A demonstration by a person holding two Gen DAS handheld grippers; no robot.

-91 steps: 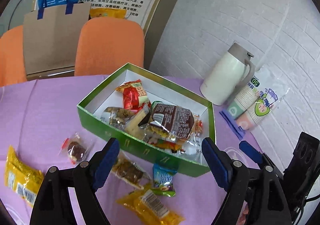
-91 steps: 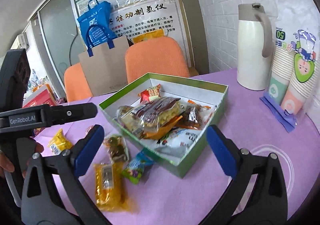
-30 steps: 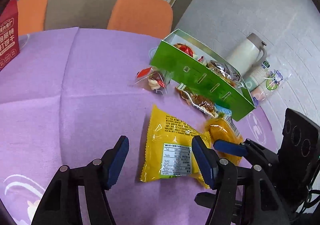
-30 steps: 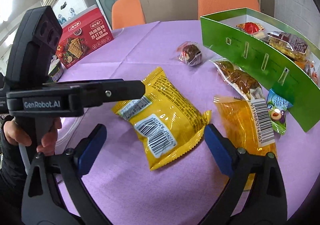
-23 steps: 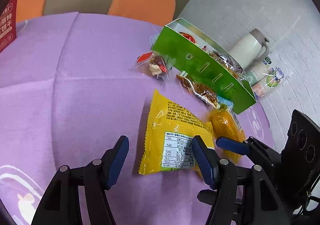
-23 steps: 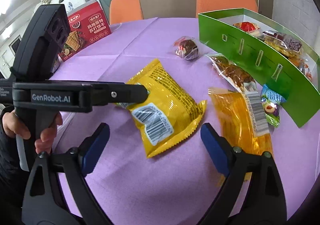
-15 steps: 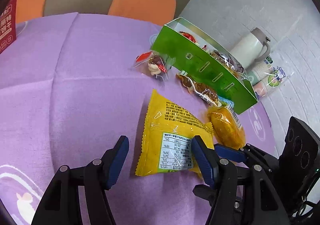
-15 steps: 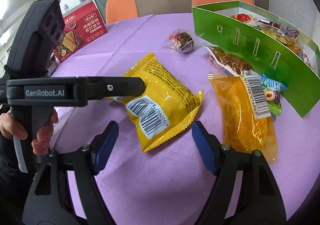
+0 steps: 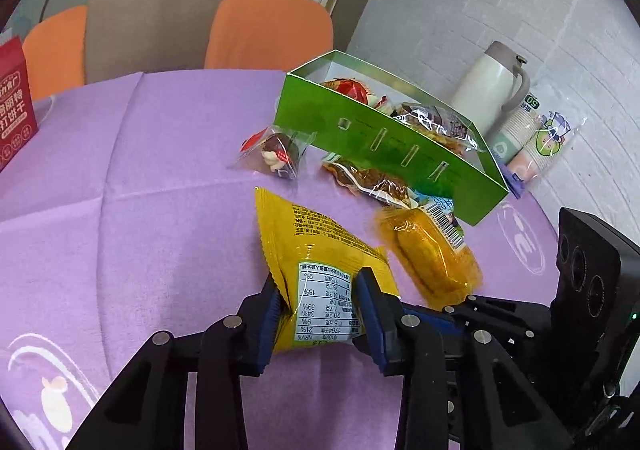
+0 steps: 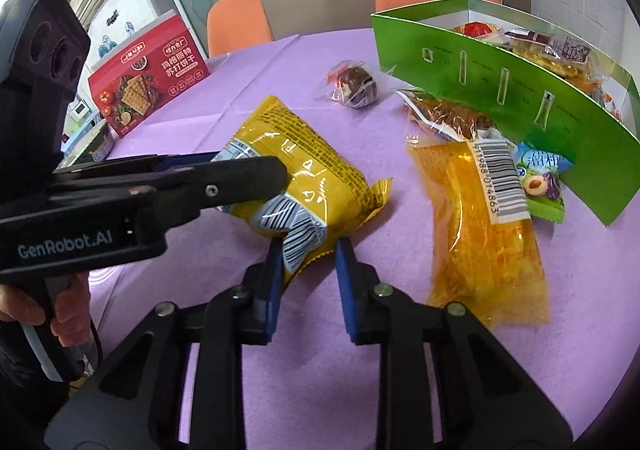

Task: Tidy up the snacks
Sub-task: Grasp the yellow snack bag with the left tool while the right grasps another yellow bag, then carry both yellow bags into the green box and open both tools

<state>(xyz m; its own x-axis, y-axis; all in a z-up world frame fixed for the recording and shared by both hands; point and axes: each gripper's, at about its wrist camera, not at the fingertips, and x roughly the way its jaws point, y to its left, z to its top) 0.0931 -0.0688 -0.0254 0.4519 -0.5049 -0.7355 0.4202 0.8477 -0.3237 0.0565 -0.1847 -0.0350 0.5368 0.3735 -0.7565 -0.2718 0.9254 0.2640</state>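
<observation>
Left gripper [image 9: 320,302]: blue pads closing, pinching the crinkly yellow bag [image 9: 316,250] at bottom middle.
Right gripper [image 10: 308,270]: jaws closing on the same bag's zigzag corner.
Orange packet [image 10: 484,226]: shiny, see-through, flat on the soft purple cloth [image 10: 200,106], right of the bag.
Green box [image 10: 500,82]: stiff card, upper right, full of snacks.

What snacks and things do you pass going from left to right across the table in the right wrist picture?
Red cracker box → opaque yellow crinkly snack bag → small clear-wrapped dark round sweet → see-through orange packet with a barcode label → open green cardboard box of snacks.
</observation>
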